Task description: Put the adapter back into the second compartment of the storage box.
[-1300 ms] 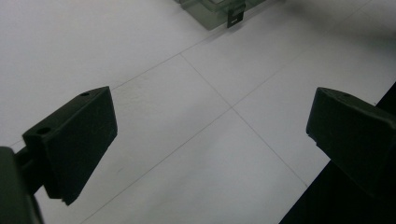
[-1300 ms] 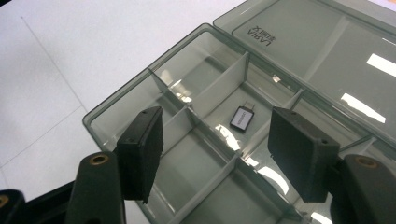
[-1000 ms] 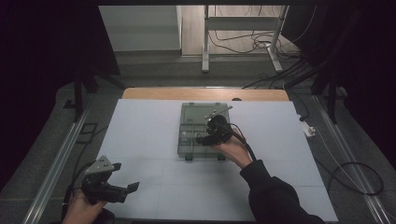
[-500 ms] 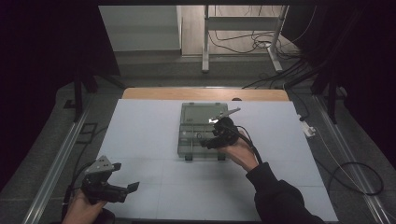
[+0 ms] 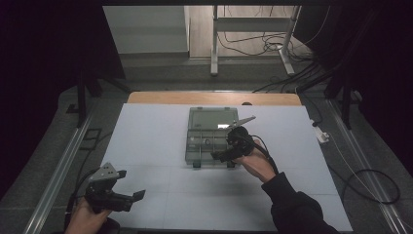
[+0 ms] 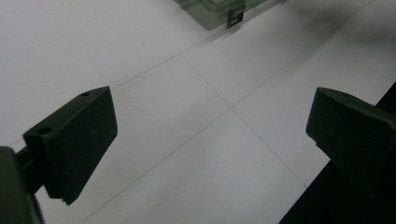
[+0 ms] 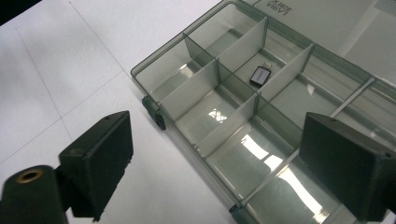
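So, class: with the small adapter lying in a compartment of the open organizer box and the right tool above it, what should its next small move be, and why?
Probably draw the right tool back off the organizer box. Its jaws have just been opening with nothing between them, and the small adapter already lies alone in a compartment, so the placing looks done.

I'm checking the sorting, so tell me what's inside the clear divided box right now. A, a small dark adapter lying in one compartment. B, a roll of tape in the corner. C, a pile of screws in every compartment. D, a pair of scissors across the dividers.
A: the right gripper view shows a single small dark adapter lying in one compartment of the clear box, and the other compartments in sight hold nothing.
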Demonstrator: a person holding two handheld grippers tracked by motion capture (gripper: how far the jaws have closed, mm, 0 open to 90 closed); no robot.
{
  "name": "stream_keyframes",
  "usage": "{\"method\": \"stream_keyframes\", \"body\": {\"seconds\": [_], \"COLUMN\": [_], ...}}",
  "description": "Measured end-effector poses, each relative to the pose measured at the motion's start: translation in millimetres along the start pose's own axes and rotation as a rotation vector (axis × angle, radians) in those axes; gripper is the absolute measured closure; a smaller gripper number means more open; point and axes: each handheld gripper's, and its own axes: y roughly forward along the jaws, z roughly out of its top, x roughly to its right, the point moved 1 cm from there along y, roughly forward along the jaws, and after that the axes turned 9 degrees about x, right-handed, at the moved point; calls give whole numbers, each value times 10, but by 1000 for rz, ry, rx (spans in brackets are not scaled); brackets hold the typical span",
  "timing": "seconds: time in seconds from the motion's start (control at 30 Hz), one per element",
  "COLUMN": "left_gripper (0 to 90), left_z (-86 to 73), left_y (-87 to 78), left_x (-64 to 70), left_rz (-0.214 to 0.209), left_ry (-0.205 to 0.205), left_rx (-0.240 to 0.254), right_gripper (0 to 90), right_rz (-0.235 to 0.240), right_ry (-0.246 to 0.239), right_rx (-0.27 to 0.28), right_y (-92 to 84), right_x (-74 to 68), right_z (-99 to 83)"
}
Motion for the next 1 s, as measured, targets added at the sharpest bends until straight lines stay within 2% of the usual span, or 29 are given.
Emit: {"method": "stream_keyframes", "body": {"seconds": [0.2,0.57,1.0], "left_gripper": [25,25,25], "left_z": [0,1,1], "left_y": [0,1,1], "left_x": [0,1,1], "left_rz": [0,0,1], "left_ry": [0,0,0], "left_rx": [0,0,0], "right_gripper": [52,1,0], "right_rz": [4,-11,-34], "right_ry": [2,-1,-14], "right_rx": [-6,19,26], "right_y": [-64,-218,-388], "right_x": [-18,-32,-47], "right_z": [-48,-140,-253]}}
